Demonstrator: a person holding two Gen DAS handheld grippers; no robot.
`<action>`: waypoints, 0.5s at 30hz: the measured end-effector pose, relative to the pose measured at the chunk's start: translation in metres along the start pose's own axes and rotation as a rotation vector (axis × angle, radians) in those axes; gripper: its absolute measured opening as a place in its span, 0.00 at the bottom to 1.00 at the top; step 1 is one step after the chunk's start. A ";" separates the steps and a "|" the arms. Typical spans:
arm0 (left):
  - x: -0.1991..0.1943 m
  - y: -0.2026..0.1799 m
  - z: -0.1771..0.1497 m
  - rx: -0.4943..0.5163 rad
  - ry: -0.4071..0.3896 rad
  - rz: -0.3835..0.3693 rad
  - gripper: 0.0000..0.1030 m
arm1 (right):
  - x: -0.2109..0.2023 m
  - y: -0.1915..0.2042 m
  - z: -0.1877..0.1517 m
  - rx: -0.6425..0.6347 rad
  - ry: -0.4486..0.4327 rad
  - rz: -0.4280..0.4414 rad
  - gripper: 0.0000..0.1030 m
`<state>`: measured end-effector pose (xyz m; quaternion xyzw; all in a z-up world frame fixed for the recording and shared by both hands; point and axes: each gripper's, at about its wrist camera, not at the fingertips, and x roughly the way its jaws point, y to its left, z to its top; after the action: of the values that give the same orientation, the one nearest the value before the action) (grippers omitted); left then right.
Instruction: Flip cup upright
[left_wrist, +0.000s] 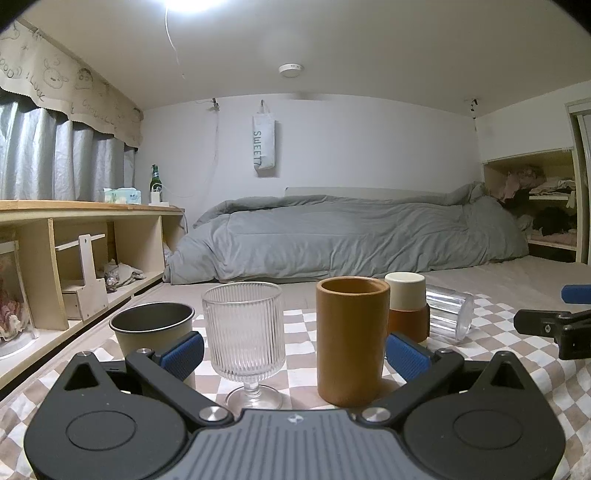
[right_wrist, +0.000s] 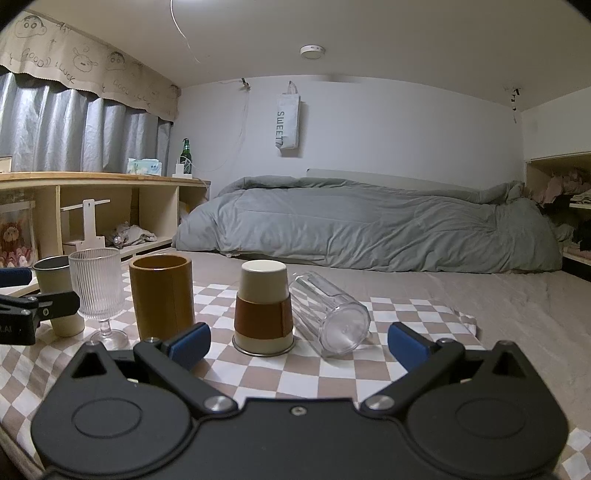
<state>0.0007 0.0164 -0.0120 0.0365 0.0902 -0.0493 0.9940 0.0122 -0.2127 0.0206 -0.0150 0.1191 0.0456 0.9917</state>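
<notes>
Blue pads tip both of your grippers, and both sets of fingers are spread wide with nothing between them: your left gripper (left_wrist: 293, 354) sits low behind the ribbed stemmed glass (left_wrist: 243, 332) and the tall brown tumbler (left_wrist: 351, 339), while your right gripper (right_wrist: 297, 345) faces the cream cup with the brown sleeve (right_wrist: 263, 310), which stands rim-down on the cloth, well short of your pads. Just beside that cup on its right, the clear plastic cup (right_wrist: 328, 314) lies on its side with its mouth turned toward you, touching or nearly touching the sleeve; you cannot tell which. All of this rests on a beige-and-white checkered cloth (right_wrist: 406, 314) spread over a pale mat. Left of the tumbler you have the stemmed glass again and, behind it, a dark-lined cream mug (left_wrist: 151, 325), both upright. From the right wrist camera your left gripper's black finger crosses in front of that mug and hides its middle. Farther out, a grey duvet (right_wrist: 369, 225) lies heaped along the white back wall, a hanging bag printed SWEET (right_wrist: 288, 122) above it, with a wooden shelf unit (left_wrist: 92, 240) under grey curtains (right_wrist: 55, 129) on the left holding a green bottle (right_wrist: 185, 155) and a tissue pack. An open wardrobe at the right edge is cut off, its clothes hard to make out.
</notes>
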 end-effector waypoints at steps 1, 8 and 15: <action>0.000 0.000 0.000 0.000 -0.001 0.002 1.00 | 0.000 0.001 0.000 -0.002 0.000 0.000 1.00; 0.000 0.000 0.000 0.002 -0.002 0.004 1.00 | 0.000 0.000 0.000 -0.003 0.000 -0.001 1.00; 0.000 0.000 0.000 0.003 -0.001 0.004 1.00 | 0.000 0.000 0.000 -0.003 0.000 -0.001 1.00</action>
<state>0.0003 0.0170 -0.0121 0.0383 0.0897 -0.0476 0.9941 0.0120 -0.2124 0.0205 -0.0168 0.1191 0.0451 0.9917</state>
